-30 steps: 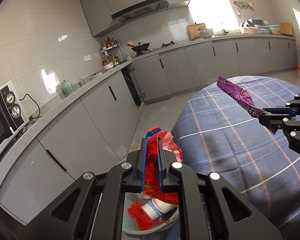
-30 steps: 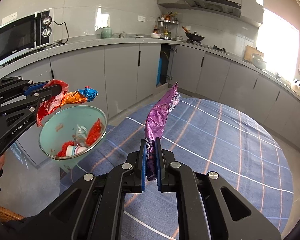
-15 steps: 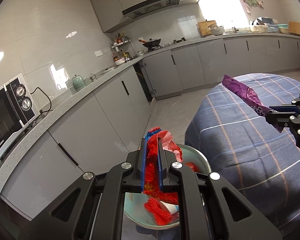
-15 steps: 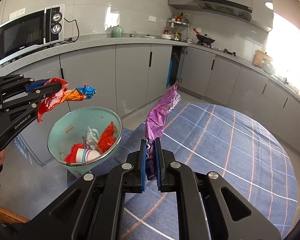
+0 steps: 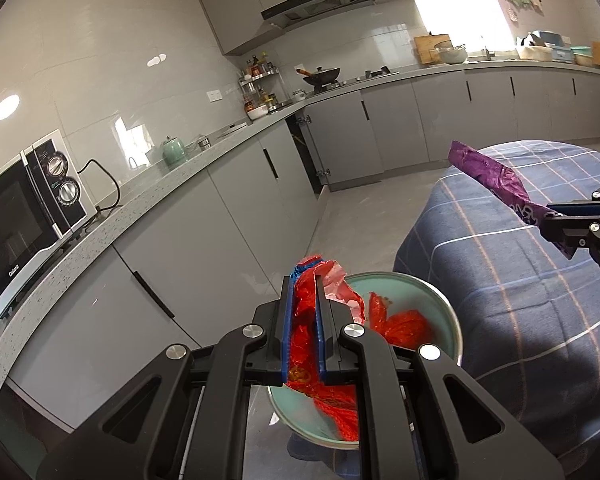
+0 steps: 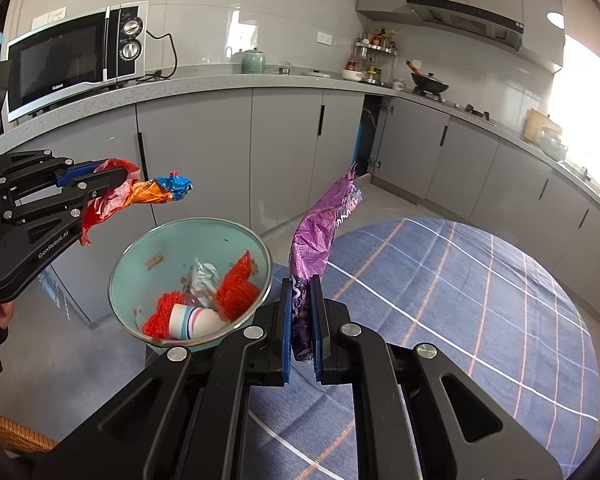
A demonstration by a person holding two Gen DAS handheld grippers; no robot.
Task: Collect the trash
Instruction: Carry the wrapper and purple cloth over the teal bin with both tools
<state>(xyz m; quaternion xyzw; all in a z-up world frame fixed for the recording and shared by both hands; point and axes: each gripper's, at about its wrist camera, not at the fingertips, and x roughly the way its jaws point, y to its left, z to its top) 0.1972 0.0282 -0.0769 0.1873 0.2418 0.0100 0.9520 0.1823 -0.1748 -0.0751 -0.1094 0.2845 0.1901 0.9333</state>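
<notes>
My left gripper [image 5: 303, 284] is shut on a crumpled red wrapper [image 5: 305, 322] with an orange and blue end [image 6: 164, 190], held above the near rim of a pale green bin [image 5: 440, 300]. In the right wrist view that bin [image 6: 140, 256] holds red scraps, a silver wrapper and a striped paper cup [image 6: 192, 320]. The left gripper [image 6: 112, 178] shows there at upper left of the bin. My right gripper [image 6: 301, 286] is shut on a long purple wrapper [image 6: 320, 232], which stands up just right of the bin, over the table edge. Seen from the left wrist, the right gripper [image 5: 556, 220] holds the purple wrapper [image 5: 496, 180] at right.
A round table with a blue checked cloth [image 6: 460, 300] fills the right. Grey cabinets and a counter [image 5: 160, 200] run along the wall, with a microwave [image 6: 72, 56], a green jar [image 6: 254, 60] and a wok [image 5: 322, 76]. A wicker edge [image 6: 16, 432] sits at lower left.
Both grippers have drifted sideways toward the bin, each still holding its wrapper. The bin now lies more to the right under the left gripper and closer to the right gripper.
</notes>
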